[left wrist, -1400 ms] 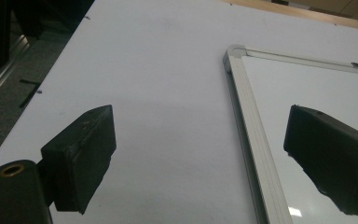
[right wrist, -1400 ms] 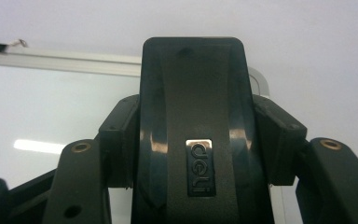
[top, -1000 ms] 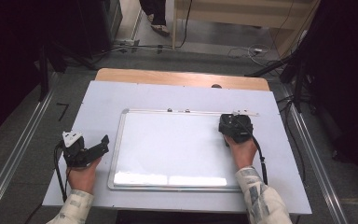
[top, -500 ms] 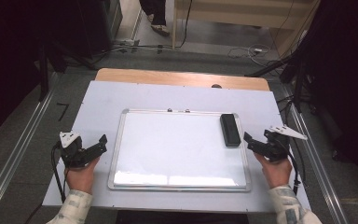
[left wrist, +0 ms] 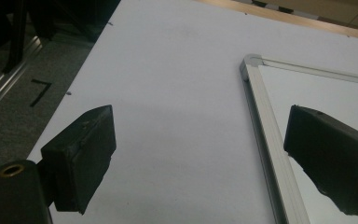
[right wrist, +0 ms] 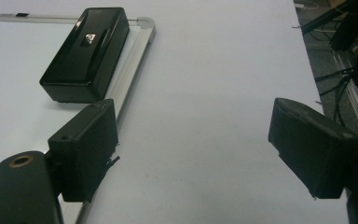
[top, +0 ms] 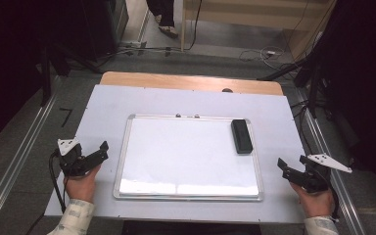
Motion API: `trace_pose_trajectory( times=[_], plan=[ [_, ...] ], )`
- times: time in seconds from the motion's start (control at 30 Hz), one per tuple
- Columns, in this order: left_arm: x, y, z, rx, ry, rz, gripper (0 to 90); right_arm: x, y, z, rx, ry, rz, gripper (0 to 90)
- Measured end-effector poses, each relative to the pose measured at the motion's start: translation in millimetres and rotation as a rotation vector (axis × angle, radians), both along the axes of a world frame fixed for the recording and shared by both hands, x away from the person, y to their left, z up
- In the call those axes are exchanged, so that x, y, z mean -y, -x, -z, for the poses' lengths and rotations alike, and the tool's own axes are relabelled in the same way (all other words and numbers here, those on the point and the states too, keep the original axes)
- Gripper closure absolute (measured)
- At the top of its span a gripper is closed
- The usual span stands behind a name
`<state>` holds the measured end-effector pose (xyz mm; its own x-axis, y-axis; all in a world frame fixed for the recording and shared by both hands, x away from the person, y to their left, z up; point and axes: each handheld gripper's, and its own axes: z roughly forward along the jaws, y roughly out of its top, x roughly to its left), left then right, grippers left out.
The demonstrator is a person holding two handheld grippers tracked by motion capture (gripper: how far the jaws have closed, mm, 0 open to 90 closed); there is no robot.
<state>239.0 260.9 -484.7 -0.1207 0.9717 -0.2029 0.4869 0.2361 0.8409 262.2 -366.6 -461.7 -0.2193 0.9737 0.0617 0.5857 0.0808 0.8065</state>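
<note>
A white-surfaced whiteboard (top: 186, 156) with a silver frame lies flat in the middle of the table. A black eraser block (top: 241, 135) rests on its far right corner, lengthwise along the frame; the right gripper view has it ahead on the left (right wrist: 86, 51). My right gripper (top: 282, 169) hovers off the board's right side, near the table's right edge. Its jaws have just been opening and stand open with nothing between them (right wrist: 191, 149). My left gripper (top: 104, 151) is open beside the board's left frame (left wrist: 265, 130), over bare table (left wrist: 200, 158).
The white table top (top: 127, 103) has a wooden strip (top: 191, 82) along its far edge. Metal rails (top: 14, 161) run along both sides on the floor. Cables and dark stands crowd the back right, and a person's feet (top: 166, 24) stand beyond the table.
My right gripper let go of the eraser, leaving it on the board's far right corner, and moved right and back toward the near edge. The left gripper stayed put.
</note>
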Motion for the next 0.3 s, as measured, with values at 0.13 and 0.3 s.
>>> trace_pose_trajectory(
  times=[0.13, 0.3],
  plan=[
    [-1.6, 0.4, 0.5, -0.004, 0.001, -0.003, 9.6, 5.0, 3.2, 0.3, 0.006, 0.01, 0.014, 14.3],
    [-3.1, 0.7, 0.5, -0.004, 0.004, -0.009, 9.6, 8.5, 4.4, 1.1, 0.016, 0.02, 0.029, 12.3]
  ],
)
